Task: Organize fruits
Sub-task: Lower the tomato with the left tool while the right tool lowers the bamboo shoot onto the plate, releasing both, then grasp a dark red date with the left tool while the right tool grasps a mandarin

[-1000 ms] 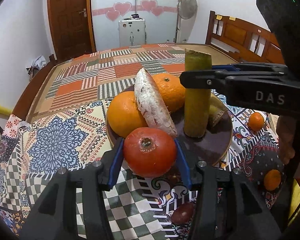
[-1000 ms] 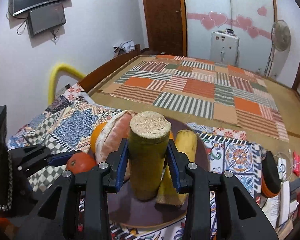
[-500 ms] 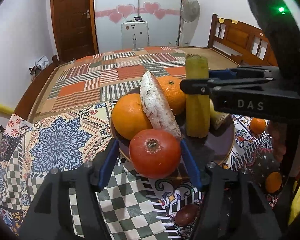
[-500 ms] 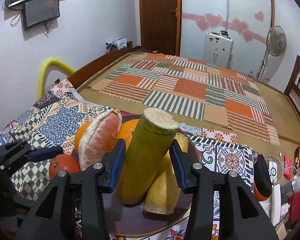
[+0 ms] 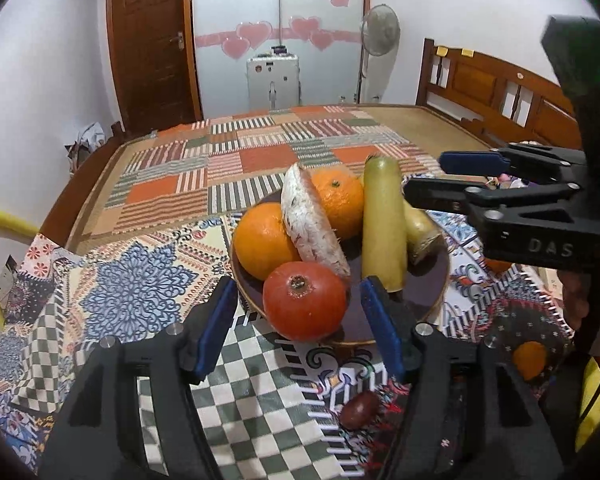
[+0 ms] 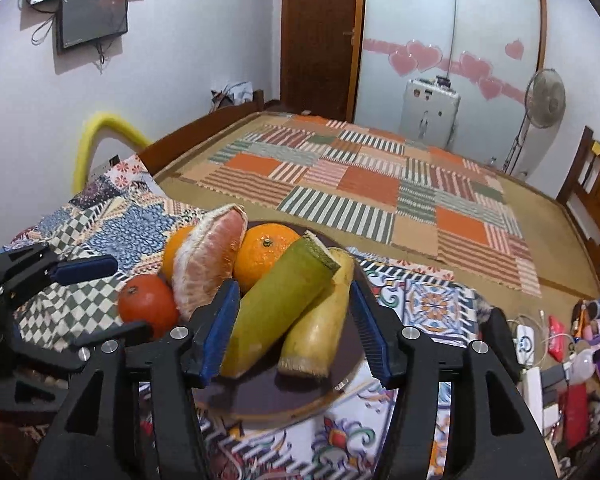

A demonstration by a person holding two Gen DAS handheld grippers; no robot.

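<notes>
A dark round plate [image 5: 428, 280] [image 6: 260, 392] holds two oranges [image 5: 264, 240], a peeled pomelo wedge [image 5: 312, 224] [image 6: 208, 256], a red persimmon [image 5: 304, 300] [image 6: 148, 304], a green sugarcane piece [image 5: 382, 216] [image 6: 276, 300] and a pale yellow piece [image 6: 320, 320]. My left gripper [image 5: 300, 324] is open, its jaws on either side of the persimmon and apart from it. My right gripper [image 6: 292, 324] is open, with the sugarcane leaning on the plate between its jaws. The right gripper also shows in the left wrist view [image 5: 456, 180].
Two small tangerines [image 5: 530, 354] and a brown date-like fruit [image 5: 358, 404] lie on the patterned cloth [image 5: 132, 296] near the plate. Clutter of cables and packets [image 6: 552, 344] lies at the right. A patchwork mat [image 6: 360, 184] covers the bed beyond.
Both grippers have opened and pulled back. The persimmon now rests at the plate's near edge. The sugarcane was let go and has tipped from upright to leaning on the plate.
</notes>
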